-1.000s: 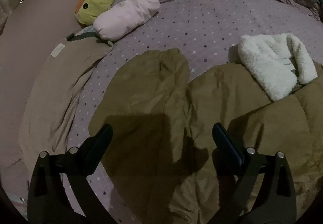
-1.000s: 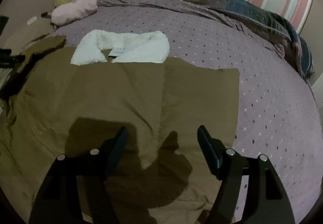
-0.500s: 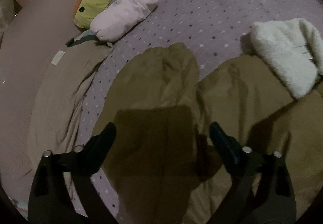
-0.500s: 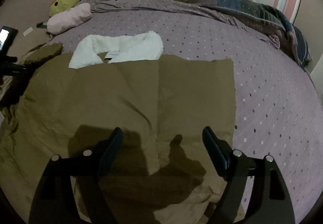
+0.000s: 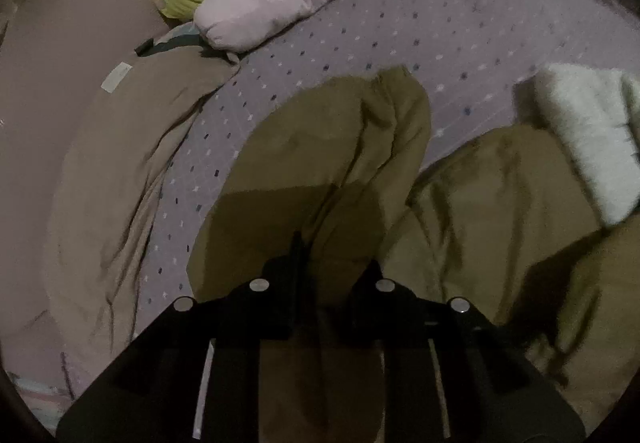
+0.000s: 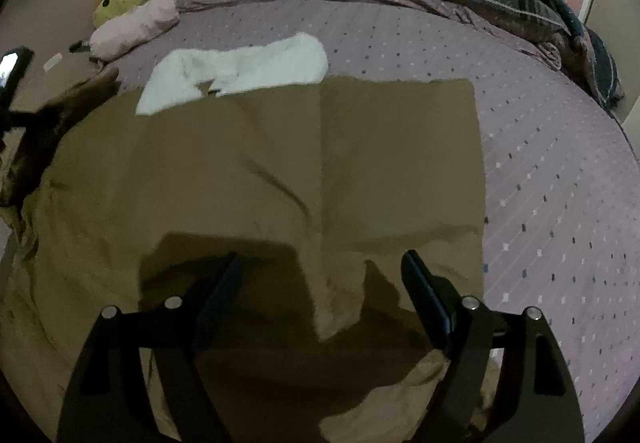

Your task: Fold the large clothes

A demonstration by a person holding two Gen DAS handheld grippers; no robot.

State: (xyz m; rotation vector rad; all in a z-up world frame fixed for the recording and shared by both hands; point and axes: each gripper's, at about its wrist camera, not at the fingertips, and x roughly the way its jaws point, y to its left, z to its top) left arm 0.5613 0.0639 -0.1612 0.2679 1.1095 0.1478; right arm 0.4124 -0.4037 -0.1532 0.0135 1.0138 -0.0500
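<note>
Jacket sleeve [image 5: 332, 171] between left fingers [image 5: 280, 283]

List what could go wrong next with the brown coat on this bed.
1. The left claw is pinched on the brown coat's sleeve; a single-layer pull may drag the body askew.
2. The right claw hangs open, so the flat folded side is unheld and could shift.
3. The white fleece collar may bunch.

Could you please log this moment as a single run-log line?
left gripper: shut on brown jacket sleeve | right gripper: open above hem | white fleece collar: flat on bed
</note>
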